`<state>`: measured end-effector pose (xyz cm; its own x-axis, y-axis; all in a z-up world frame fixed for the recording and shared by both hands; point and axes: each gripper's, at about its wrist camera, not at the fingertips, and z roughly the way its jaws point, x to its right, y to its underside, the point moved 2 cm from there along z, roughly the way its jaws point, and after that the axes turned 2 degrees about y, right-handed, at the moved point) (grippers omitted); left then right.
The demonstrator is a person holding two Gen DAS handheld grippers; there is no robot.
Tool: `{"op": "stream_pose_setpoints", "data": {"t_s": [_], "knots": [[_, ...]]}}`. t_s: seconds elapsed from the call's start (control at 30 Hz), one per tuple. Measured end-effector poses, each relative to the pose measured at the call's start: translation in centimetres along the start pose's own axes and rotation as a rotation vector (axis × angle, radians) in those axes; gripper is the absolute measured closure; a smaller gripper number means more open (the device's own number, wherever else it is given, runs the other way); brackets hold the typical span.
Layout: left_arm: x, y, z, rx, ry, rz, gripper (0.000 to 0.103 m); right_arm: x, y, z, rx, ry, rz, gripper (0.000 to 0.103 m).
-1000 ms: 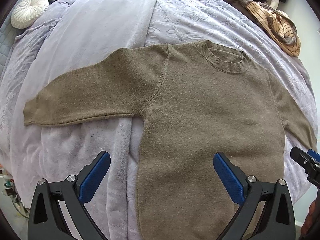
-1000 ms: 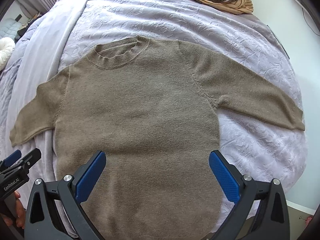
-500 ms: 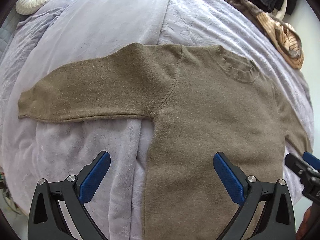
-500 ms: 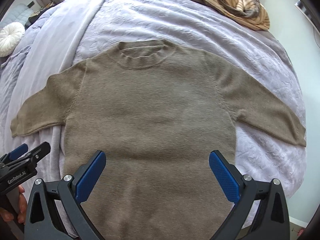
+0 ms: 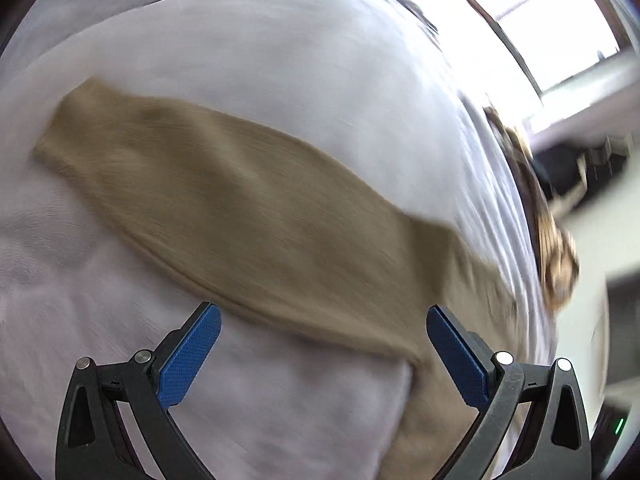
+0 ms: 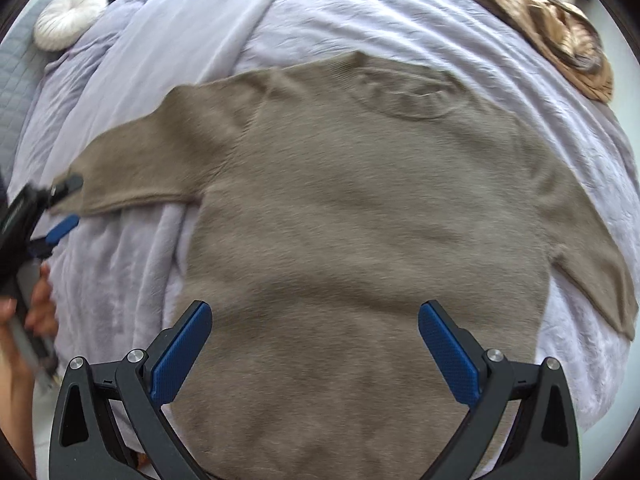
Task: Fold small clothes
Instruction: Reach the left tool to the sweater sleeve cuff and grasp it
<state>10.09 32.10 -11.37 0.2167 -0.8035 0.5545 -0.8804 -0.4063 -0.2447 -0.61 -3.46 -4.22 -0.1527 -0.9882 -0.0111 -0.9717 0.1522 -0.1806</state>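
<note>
We see the sweater point(image 6: 360, 216) lying flat and unfolded on the bed point(image 6: 400, 12); both our grippers, left gripper point(image 5: 324, 344) and right gripper point(image 6: 316, 340), gape wide and empty, so all folding remains.

view: everything's smearing with motion blur
left gripper point(image 5: 323, 354): fingers spreading wide, holding nothing
sweater sleeve point(image 5: 224, 216): tan knit, lying flat, running diagonally across the bedding
blanket point(image 5: 280, 60): pale lilac, lying under the sleeve
striped garment point(image 5: 556, 248): sitting at the right edge

Left black tongs with blue pads point(image 5: 323, 350): spread wide, empty.
Right black tongs with blue pads point(image 6: 315, 344): spread wide, empty.
Person's left hand point(image 6: 38, 304): gripping the left handle.
</note>
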Motion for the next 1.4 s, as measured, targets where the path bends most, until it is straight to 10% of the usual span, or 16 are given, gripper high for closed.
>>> {"op": "stream_pose_setpoints", "data": {"t_s": [0.27, 0.43, 0.47, 0.63, 0.77, 0.83, 0.9, 1.2, 1.3, 1.4], "knots": [[-5.4, -3.4, 0.9, 0.163, 0.01, -0.206, 0.003, -2.7, 0.9, 1.9, -0.036, -0.042, -0.058, 0.0], [-5.8, -3.5, 1.0, 0.18, 0.009, -0.186, 0.093, -3.2, 1.2, 2.5, -0.045, -0.063, -0.072, 0.0], [-5.6, -3.3, 0.9, 0.186, 0.03, -0.171, 0.098, -3.3, 1.3, 2.6, -0.045, -0.068, -0.074, 0.0], [-3.3, -3.5, -1.3, 0.243, 0.075, -0.05, 0.098, -3.0, 1.6, 2.3, -0.033, -0.088, -0.067, 0.0], [-4.1, -2.6, -1.8, 0.224, -0.073, -0.06, 0.092, -2.0, 1.8, 2.1, -0.036, -0.087, -0.048, 0.0], [-6.0, -2.0, -1.4, 0.17, -0.064, -0.167, 0.029, -1.3, 1.9, 1.6, -0.022, -0.094, -0.039, 0.0], [-6.9, -1.5, -1.9, 0.224, -0.075, -0.233, 0.015, -0.7, 1.9, 1.3, -0.013, -0.083, -0.046, 0.0], [-4.4, -3.6, 2.5, 0.13, 0.103, -0.249, 0.017, -0.6, 2.6, 2.9, -0.055, -0.088, -0.042, 0.0], [-3.5, -4.3, 2.4, 0.173, 0.054, -0.265, 0.081, -1.7, 3.1, 3.1, -0.058, -0.101, -0.073, 0.0], [-1.9, -4.3, 0.6, 0.241, -0.016, -0.148, 0.086, -2.3, 3.2, 2.8, -0.038, -0.112, -0.09, 0.0]]}}
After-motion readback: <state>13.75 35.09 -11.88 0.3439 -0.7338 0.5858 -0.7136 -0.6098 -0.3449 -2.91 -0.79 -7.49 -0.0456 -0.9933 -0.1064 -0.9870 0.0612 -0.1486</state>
